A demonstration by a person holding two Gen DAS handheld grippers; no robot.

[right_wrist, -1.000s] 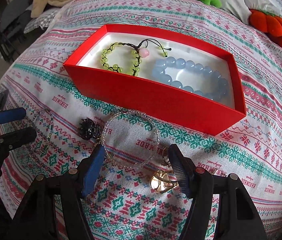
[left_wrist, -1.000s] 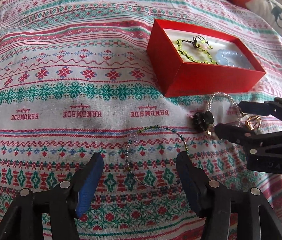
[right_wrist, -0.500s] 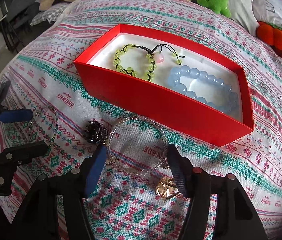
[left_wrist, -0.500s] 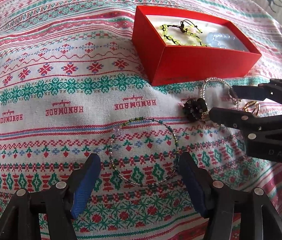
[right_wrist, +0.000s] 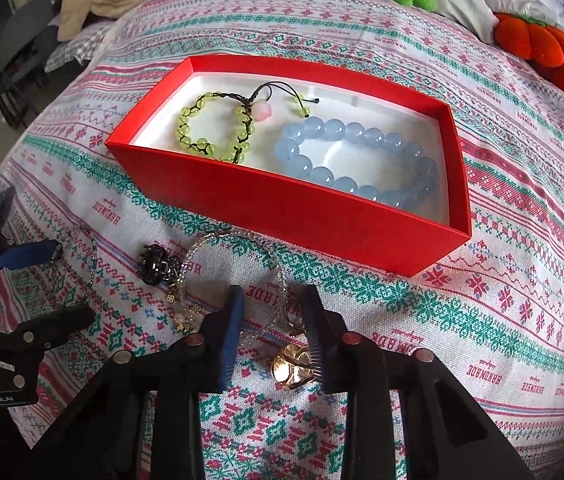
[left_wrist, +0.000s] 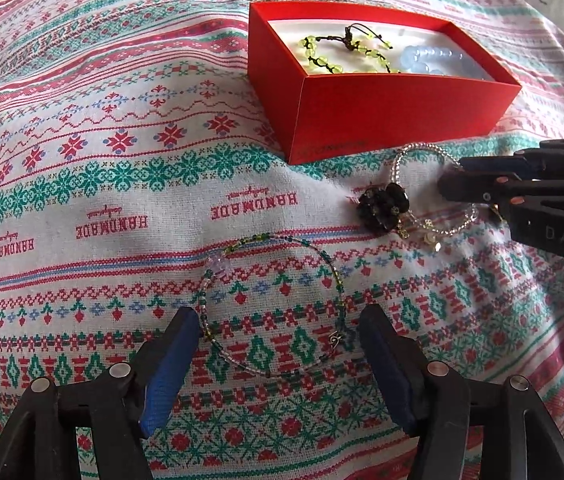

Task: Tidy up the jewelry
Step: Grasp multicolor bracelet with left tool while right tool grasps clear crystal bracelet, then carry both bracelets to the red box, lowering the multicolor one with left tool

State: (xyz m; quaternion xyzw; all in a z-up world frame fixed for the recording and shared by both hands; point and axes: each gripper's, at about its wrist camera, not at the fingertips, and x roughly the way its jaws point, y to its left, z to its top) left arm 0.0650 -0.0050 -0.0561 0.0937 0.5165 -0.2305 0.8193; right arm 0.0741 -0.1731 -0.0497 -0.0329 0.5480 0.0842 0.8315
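your right hand-held gripper (right_wrist: 272, 320) has just been narrowing its jaws, and they now stand close together over the near arc of the clear beaded wire bracelet (right_wrist: 238, 264), low centre of the right wrist frame. the strand runs between the pads; whether they press it cannot be told. the gold ring (right_wrist: 292, 366) lies just beside the right pad, near enough to be caught by mistake. the open red cardboard box (right_wrist: 282, 216) sits directly above in that frame, straight ahead along the fingers.

your left hand-held gripper (left_wrist: 278, 344) stands wide and empty, straddling the thin green seed-bead bracelet (left_wrist: 274, 304) at bottom centre of the left wrist frame. this loop lies flat on the patterned bedspread (left_wrist: 102, 160), with the box at upper right.
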